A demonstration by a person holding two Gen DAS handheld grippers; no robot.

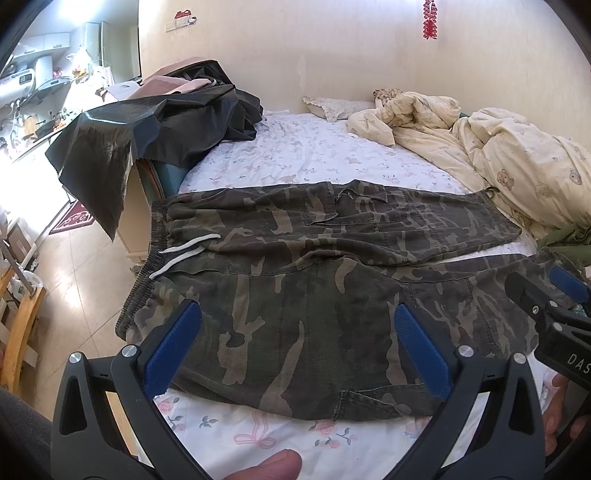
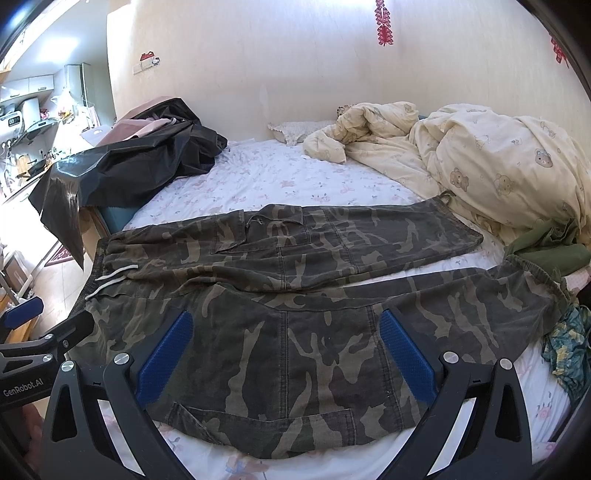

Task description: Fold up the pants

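camo pants [image 2: 280, 280] lengthwise, waistband left

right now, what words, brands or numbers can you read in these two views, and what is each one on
"GenRobot.AI": on the left tongs' black body, seen from the right wrist.
"DAS": cut off at the frame edge, on the right tongs' body, seen from the left wrist.
"88": apparently, on the white appliance's display; too small to be sure.
Red wall hanging: unreadable.

A home bedroom: floral-sheeted bed [image 2: 258, 177], rumpled bear-print duvet [image 2: 498, 166], kitchen shelves [image 1: 33, 74] beyond.
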